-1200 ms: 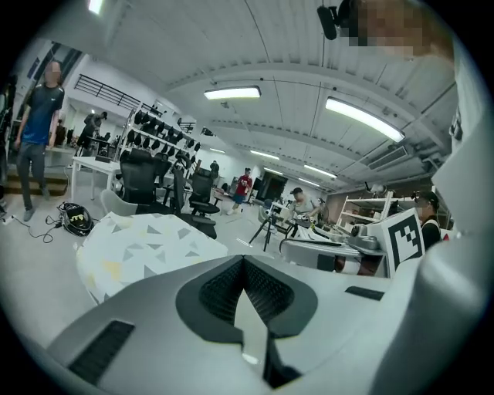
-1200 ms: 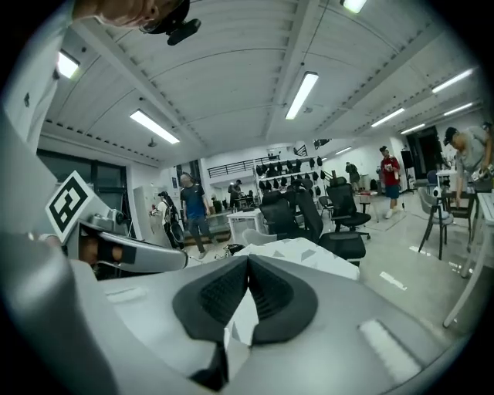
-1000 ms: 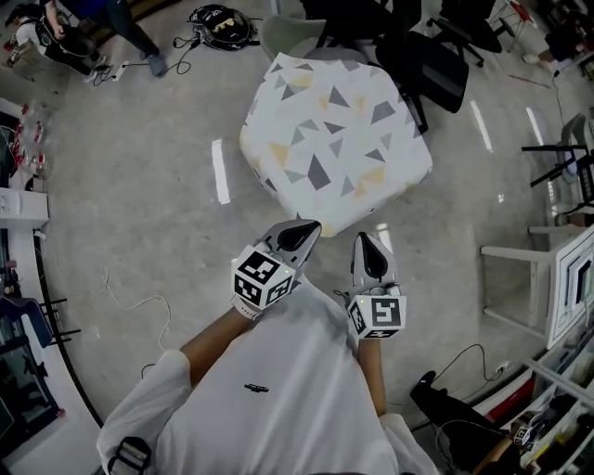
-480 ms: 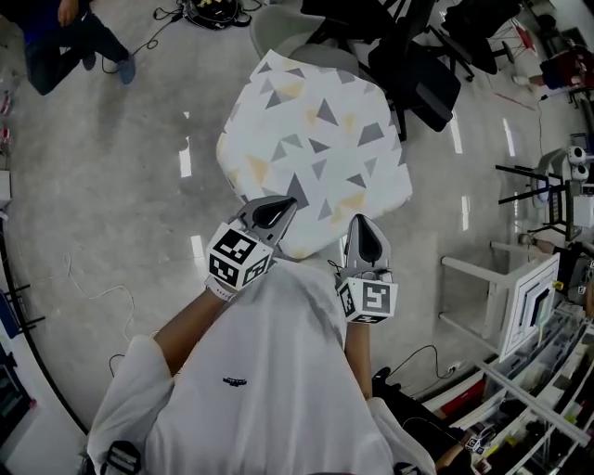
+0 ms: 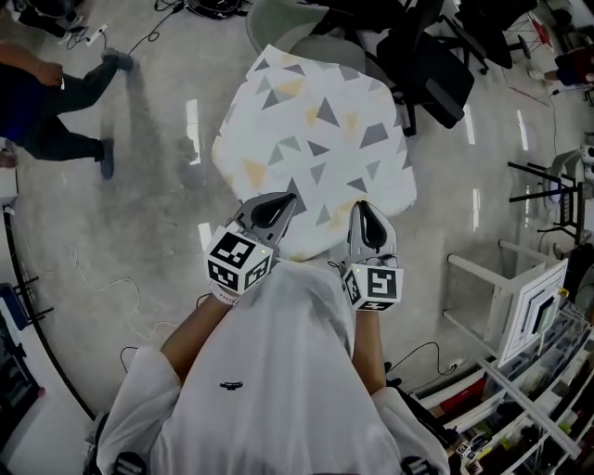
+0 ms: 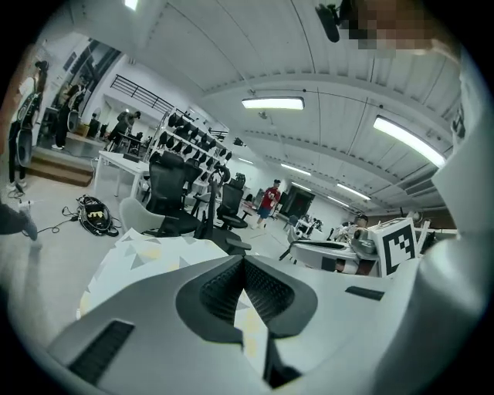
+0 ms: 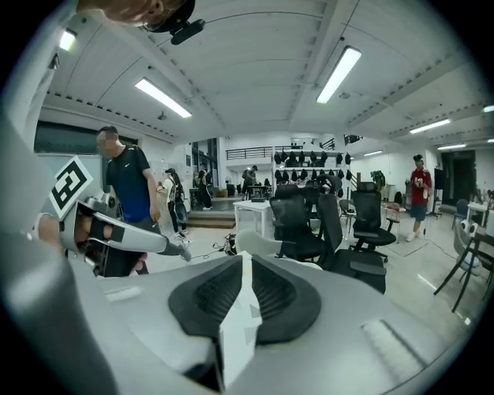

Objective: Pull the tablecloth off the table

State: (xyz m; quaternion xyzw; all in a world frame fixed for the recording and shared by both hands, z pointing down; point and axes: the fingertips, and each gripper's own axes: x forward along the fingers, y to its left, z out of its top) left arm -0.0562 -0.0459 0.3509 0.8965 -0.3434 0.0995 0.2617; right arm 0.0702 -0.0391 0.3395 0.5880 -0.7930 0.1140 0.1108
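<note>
A white tablecloth (image 5: 316, 139) with grey and yellow triangles covers a small table, which it hides. In the head view both grippers sit at its near edge. My left gripper (image 5: 283, 198) is shut, and a strip of the cloth (image 6: 251, 328) shows between its pads (image 6: 220, 289). My right gripper (image 5: 364, 206) pinches a white fold of cloth (image 7: 235, 332) between its pads (image 7: 274, 297), and its jaws are starting to open. The left gripper (image 6: 241, 261) and the right gripper (image 7: 245, 258) both point over the table toward the chairs.
Black office chairs (image 5: 427, 65) and a pale chair (image 5: 278, 23) stand against the table's far side. A person (image 5: 46, 102) walks at the far left. A white frame table (image 5: 520, 288) and shelving stand at the right. Cables (image 5: 102, 288) lie on the floor.
Both grippers have come forward from just short of the cloth onto its near edge. The person at the left has walked across the floor.
</note>
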